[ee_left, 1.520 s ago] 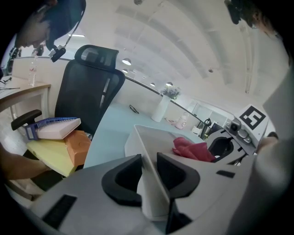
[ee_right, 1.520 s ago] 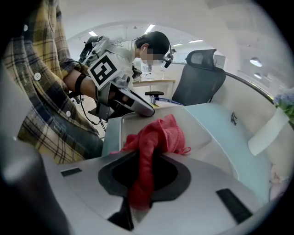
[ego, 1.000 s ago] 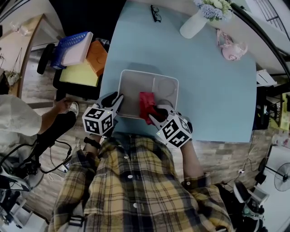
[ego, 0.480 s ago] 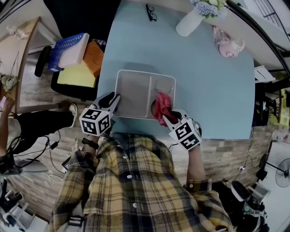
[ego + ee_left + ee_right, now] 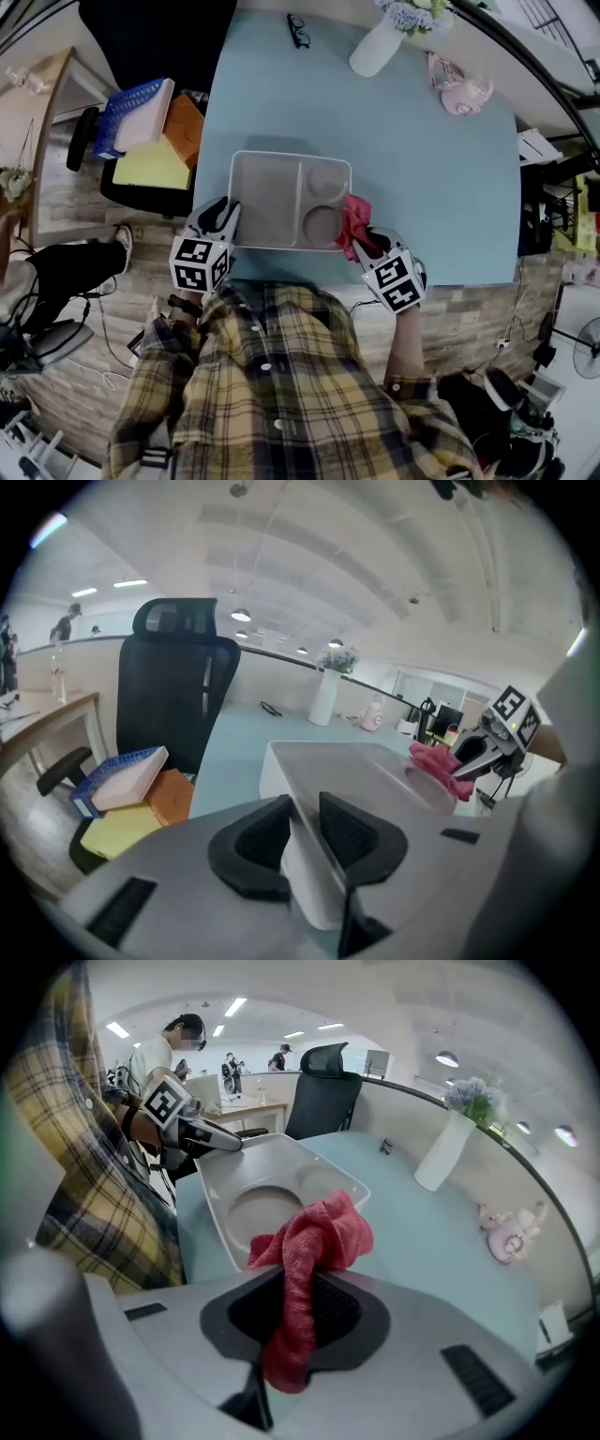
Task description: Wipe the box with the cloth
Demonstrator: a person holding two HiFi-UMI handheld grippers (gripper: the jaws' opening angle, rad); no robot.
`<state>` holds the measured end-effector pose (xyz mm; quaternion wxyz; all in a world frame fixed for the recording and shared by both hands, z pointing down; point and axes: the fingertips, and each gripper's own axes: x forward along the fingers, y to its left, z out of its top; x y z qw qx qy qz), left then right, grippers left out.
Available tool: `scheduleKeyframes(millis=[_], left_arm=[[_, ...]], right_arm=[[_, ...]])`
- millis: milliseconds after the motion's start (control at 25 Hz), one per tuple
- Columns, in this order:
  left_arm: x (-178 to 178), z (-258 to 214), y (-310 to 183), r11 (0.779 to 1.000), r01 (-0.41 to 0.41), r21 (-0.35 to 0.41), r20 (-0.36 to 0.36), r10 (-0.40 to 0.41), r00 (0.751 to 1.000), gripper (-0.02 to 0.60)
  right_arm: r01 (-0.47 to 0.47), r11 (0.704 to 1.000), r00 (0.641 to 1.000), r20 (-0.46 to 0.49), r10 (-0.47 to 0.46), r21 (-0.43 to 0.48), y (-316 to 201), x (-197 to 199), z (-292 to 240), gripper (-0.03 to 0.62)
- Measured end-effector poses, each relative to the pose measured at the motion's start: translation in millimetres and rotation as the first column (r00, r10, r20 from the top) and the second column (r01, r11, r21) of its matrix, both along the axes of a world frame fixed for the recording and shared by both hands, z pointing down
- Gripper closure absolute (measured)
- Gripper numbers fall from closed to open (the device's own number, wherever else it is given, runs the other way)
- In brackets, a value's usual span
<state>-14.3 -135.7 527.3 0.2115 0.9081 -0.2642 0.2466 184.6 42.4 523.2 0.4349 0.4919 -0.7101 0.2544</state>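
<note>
The box [image 5: 267, 202] is a shallow grey-white tray with several compartments, lying near the front edge of the pale blue table [image 5: 441, 187]. My left gripper [image 5: 225, 212] straddles its near-left wall [image 5: 305, 855]; the jaws are closing with that wall between the pads. My right gripper [image 5: 362, 246] is shut on a red cloth [image 5: 353, 217], which hangs bunched over the box's right rim, beside the round compartment [image 5: 262, 1208]. In the right gripper view the cloth [image 5: 314, 1241] fills the gap between the pads. From the left gripper view the cloth [image 5: 433, 761] shows at the box's far side.
At the table's far edge stand a white vase of flowers [image 5: 375, 47], a pair of glasses [image 5: 297, 28] and a pink trinket [image 5: 455, 89]. A black chair left of the table carries a blue basket [image 5: 136, 103] and yellow and orange items. People stand in the background.
My right gripper has carried the red cloth rightwards, from the box's middle to its right rim. The left gripper has kept its place on the near-left wall.
</note>
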Motion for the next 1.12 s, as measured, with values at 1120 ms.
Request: scheduleKeyframes(millis=[1120], left_arm=[[27.8,-106.3,-14.8,0.966,0.039,0.255,-0.092,-0.016,0.996,0.532]], right_arm=[[-0.313,0.806,0.943,0.265,0.201,0.503,-127.2,-10.4,-104.6,0.523]])
